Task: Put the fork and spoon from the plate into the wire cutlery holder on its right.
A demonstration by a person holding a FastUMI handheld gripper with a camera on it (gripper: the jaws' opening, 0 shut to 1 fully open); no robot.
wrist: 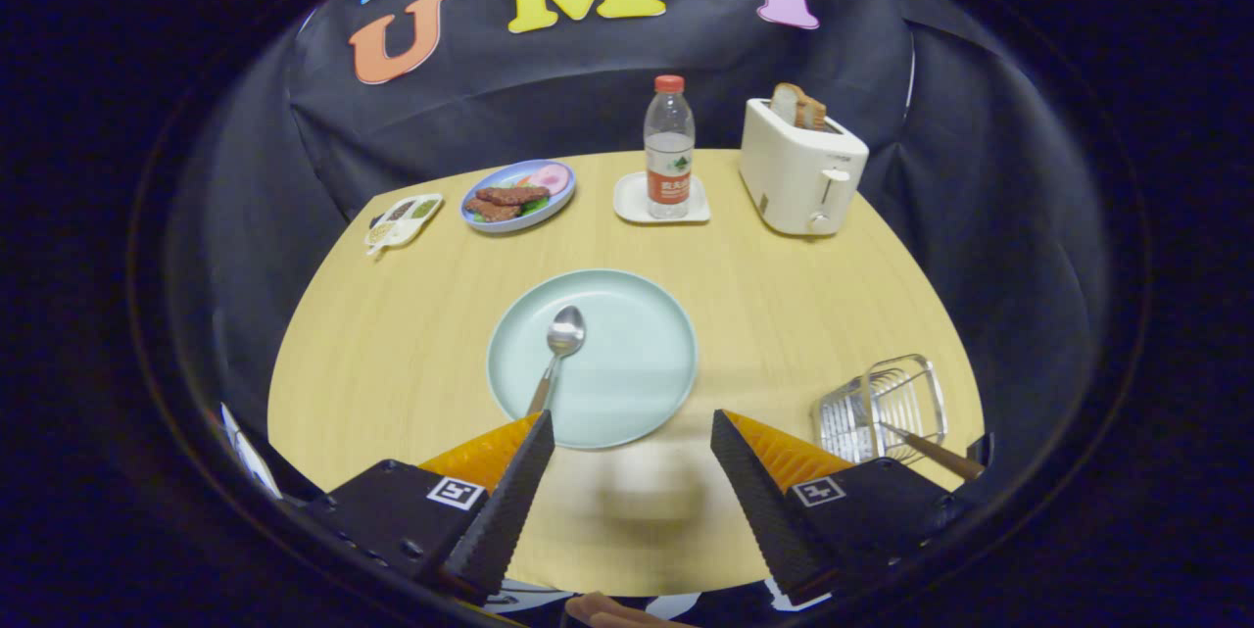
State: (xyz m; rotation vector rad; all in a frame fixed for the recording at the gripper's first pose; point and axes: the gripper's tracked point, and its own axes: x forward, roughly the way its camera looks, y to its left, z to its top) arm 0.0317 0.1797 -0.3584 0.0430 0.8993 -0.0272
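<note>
A pale green plate (637, 383) lies on the wooden table just ahead of my fingers. A metal spoon (560, 344) rests on its left half, bowl pointing away, its handle running back towards my left fingertip (529, 442). To the right of the plate, beside my right finger, the wire cutlery holder (882, 408) holds a wooden-handled utensil (931, 452) that leans out to the right; its head is hard to make out through the wires. My gripper (632, 422) is open, with nothing between its fingers, above the plate's near rim.
At the table's far side stand a white toaster (801, 168) with bread in it, a water bottle (669, 150) on a small white tray, a blue plate of food (517, 194) and a divided sauce dish (402, 218). A fingertip (612, 613) shows below the gripper.
</note>
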